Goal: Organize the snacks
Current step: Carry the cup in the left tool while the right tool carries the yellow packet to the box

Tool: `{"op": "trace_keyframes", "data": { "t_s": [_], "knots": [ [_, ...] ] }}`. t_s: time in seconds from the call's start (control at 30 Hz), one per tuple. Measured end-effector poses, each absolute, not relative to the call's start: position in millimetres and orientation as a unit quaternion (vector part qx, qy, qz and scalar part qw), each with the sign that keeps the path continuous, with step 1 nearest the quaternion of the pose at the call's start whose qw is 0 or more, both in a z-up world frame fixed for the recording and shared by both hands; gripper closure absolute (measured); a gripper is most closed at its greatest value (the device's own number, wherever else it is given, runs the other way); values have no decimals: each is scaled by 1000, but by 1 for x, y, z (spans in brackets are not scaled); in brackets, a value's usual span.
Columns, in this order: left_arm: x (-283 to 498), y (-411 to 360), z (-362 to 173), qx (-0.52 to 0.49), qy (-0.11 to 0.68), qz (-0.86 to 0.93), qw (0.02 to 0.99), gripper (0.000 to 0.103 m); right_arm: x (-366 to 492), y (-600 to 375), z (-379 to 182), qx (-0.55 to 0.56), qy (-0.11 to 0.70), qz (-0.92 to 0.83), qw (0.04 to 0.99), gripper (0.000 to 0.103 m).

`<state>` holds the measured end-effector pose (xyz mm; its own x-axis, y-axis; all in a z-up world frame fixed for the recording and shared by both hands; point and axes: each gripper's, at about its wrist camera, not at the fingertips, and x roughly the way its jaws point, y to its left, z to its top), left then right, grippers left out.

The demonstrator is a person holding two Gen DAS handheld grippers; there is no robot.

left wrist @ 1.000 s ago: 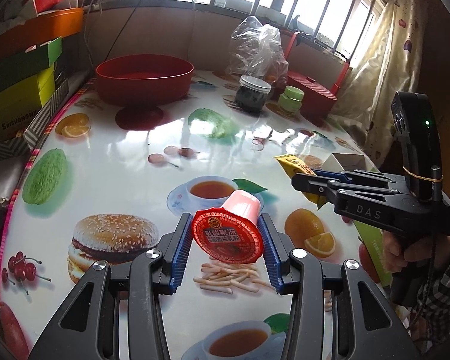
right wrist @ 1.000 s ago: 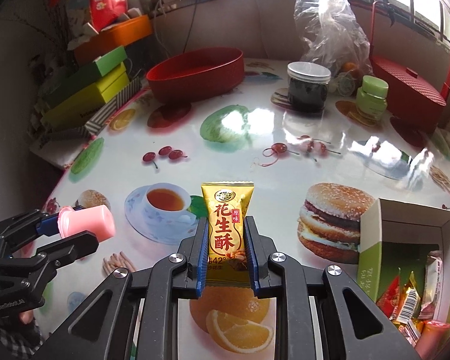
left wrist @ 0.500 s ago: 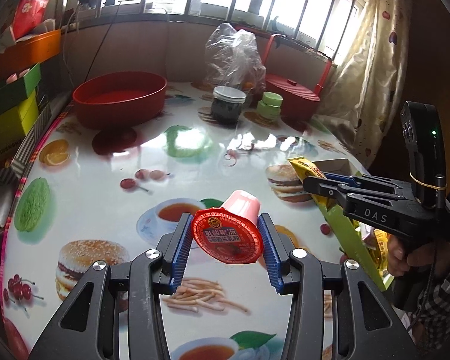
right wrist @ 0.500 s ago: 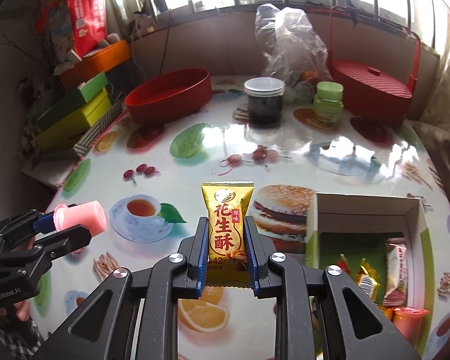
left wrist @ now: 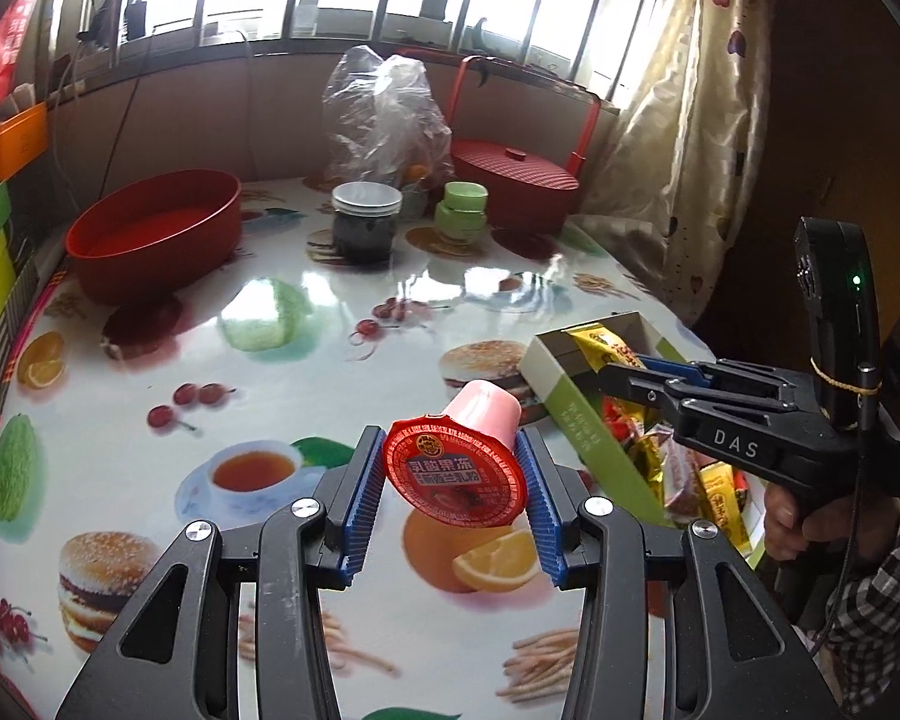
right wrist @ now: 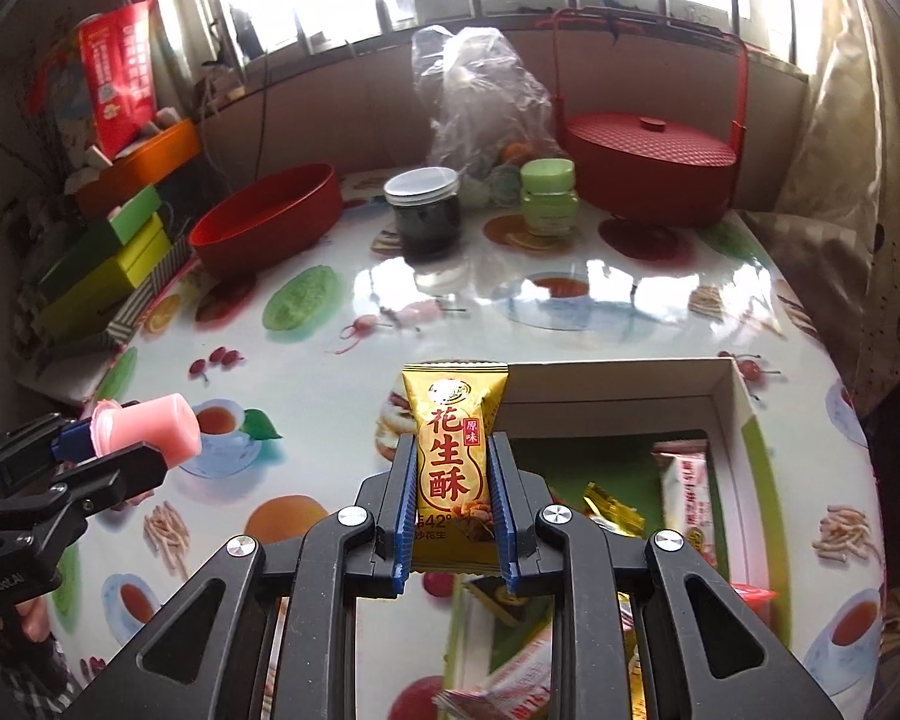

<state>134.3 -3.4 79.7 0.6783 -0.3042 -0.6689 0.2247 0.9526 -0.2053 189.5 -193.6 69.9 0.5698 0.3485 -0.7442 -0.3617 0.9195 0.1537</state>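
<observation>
Left gripper [left wrist: 453, 471]: clamped jelly cup [left wrist: 457, 463] sideways, carried.
Right gripper [right wrist: 453, 495]: pinched peanut-candy packet [right wrist: 453, 456], snack box [right wrist: 732, 414] at 2 o'clock, drop pending.

Black tools [left wrist: 453, 474] with ribbed blue pads [left wrist: 363, 495], seemingly checked sleeve [left wrist: 882, 594].

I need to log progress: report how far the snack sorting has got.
Done: several wrapped snacks already lie in the green-and-white box. In hand: the left gripper holds a pink jelly cup, and the right gripper holds a gold peanut candy packet over the box. Left: dropping both in.
</observation>
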Motion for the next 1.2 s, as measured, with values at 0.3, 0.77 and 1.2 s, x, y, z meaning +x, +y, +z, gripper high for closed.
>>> {"op": "trace_keyframes", "data": {
  "t_s": [0.3,0.77,1.2],
  "knots": [
    [149,-42,79,-43,381,-183,905,58,190,-226,67,7,423,174,889,82],
    [173,-95,65,-20,404,-222,887,58,193,-268,57,10,435,130,891,82],
    [183,-123,50,3,426,-229,875,58,193,-281,52,-8,435,111,894,82]
  ]
}}
